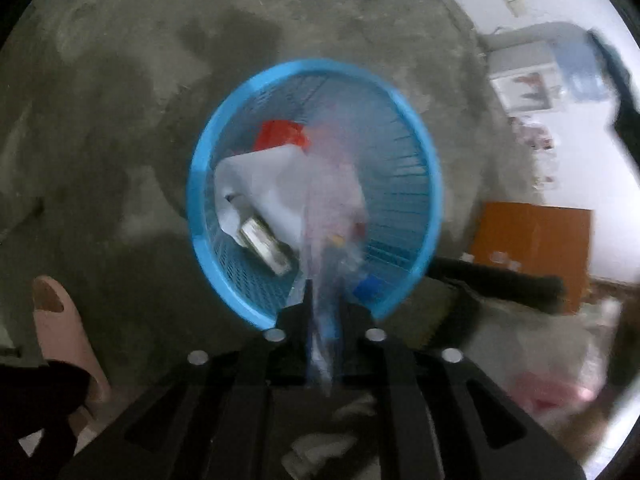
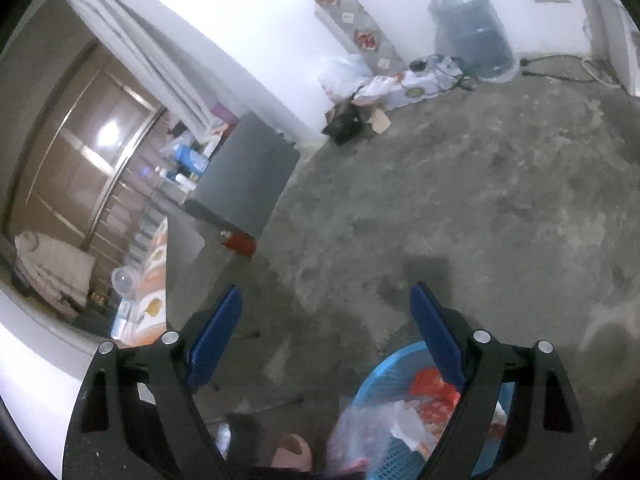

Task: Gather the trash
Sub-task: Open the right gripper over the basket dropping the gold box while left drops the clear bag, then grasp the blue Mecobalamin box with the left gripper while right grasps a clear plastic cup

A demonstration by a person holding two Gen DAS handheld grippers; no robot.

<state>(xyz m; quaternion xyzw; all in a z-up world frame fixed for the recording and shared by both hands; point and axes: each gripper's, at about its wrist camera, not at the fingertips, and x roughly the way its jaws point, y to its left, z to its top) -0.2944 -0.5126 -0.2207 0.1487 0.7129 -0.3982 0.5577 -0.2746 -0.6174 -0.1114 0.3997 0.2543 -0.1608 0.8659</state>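
A round blue mesh basket stands on the concrete floor right below my left gripper. In it lie a red packet, crumpled white paper and a flat metal tin. A blurred clear plastic bag hangs through the narrow gap between the left fingers, down into the basket. The fingers stand slightly apart around it. My right gripper is open wide with nothing between its blue pads. It is held above the floor, with the basket and the plastic bag low at its right.
A pink slipper on a foot is left of the basket. An orange box and a black object lie to its right. Farther off are a red can on the floor, a grey cabinet and a water jug.
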